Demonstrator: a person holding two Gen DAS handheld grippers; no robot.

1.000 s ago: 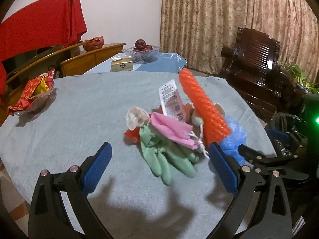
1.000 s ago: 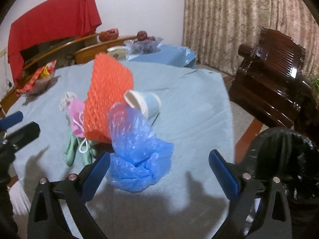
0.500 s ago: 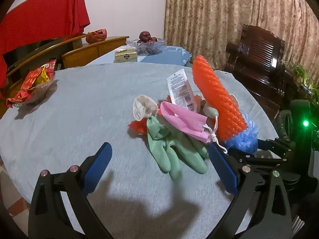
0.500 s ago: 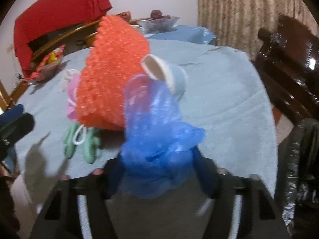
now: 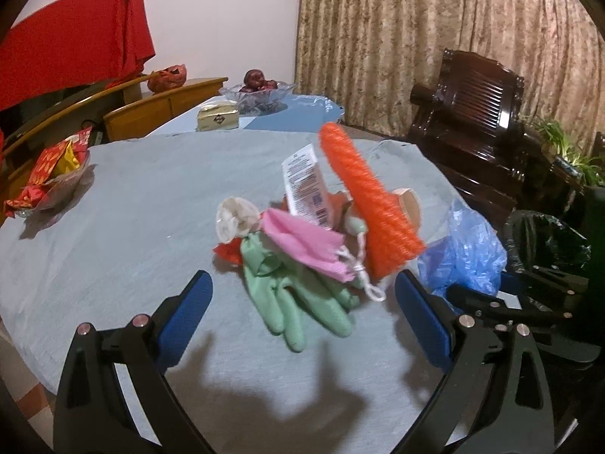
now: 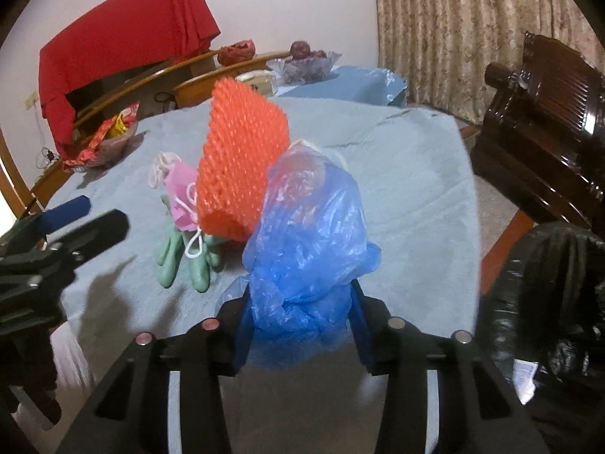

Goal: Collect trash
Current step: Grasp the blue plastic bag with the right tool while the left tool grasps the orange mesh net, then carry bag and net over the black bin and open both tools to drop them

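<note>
My right gripper (image 6: 300,325) is shut on a crumpled blue plastic bag (image 6: 308,249) and holds it just above the table; the bag also shows in the left wrist view (image 5: 467,249). A trash pile lies on the grey tablecloth: an orange foam net (image 5: 372,208), a pink mask (image 5: 306,244), a green glove (image 5: 298,299), a white label packet (image 5: 304,183) and a paper cup (image 5: 408,204). My left gripper (image 5: 302,310) is open and empty, hovering in front of the glove. A black-lined trash bin (image 6: 548,291) stands right of the table.
A bowl of red snack packets (image 5: 53,174) sits at the table's left. A fruit bowl (image 5: 259,89) and a yellow box (image 5: 217,117) stand on the far blue table. A dark wooden armchair (image 5: 484,113) stands at the right, beyond the table (image 5: 132,227) edge.
My right gripper closed on the blue bag and lifted it slightly toward itself. My left gripper stayed open, shifting little in front of the pile.
</note>
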